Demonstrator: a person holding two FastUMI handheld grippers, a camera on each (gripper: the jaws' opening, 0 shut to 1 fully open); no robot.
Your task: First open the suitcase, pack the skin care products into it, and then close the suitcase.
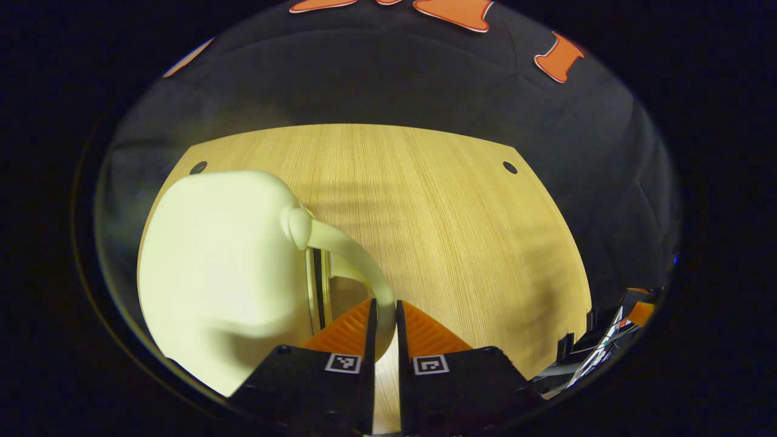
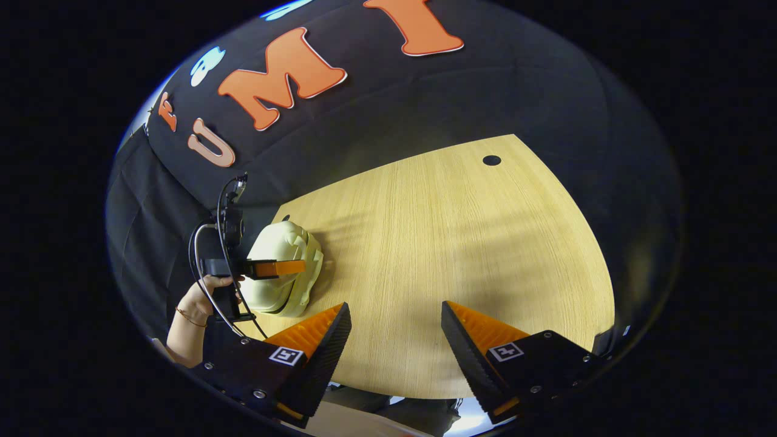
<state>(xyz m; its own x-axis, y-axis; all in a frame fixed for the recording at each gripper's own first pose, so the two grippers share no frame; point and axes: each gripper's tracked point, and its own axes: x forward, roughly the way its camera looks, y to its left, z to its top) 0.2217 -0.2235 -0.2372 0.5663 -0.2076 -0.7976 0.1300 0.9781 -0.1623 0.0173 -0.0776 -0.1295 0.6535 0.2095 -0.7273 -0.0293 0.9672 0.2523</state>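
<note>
A small cream hard-shell suitcase (image 1: 218, 273) fills the left of the left gripper view, standing on the wooden table (image 1: 449, 230). Its curved cream handle (image 1: 352, 249) arcs down between my left gripper's fingers, and the left gripper (image 1: 383, 303) is shut on it. In the right gripper view the suitcase (image 2: 279, 243) sits at the table's far left, with the left gripper (image 2: 300, 266) on its near side, held by a hand (image 2: 203, 291). My right gripper (image 2: 396, 312) hovers open over the table's near edge, with nothing between its fingers.
The tabletop (image 2: 461, 243) is light wood with a small dark hole (image 2: 491, 160) near a far corner. Black cloth walls close in behind it. Dark gear with cables (image 1: 613, 340) sits off the table's right edge in the left gripper view.
</note>
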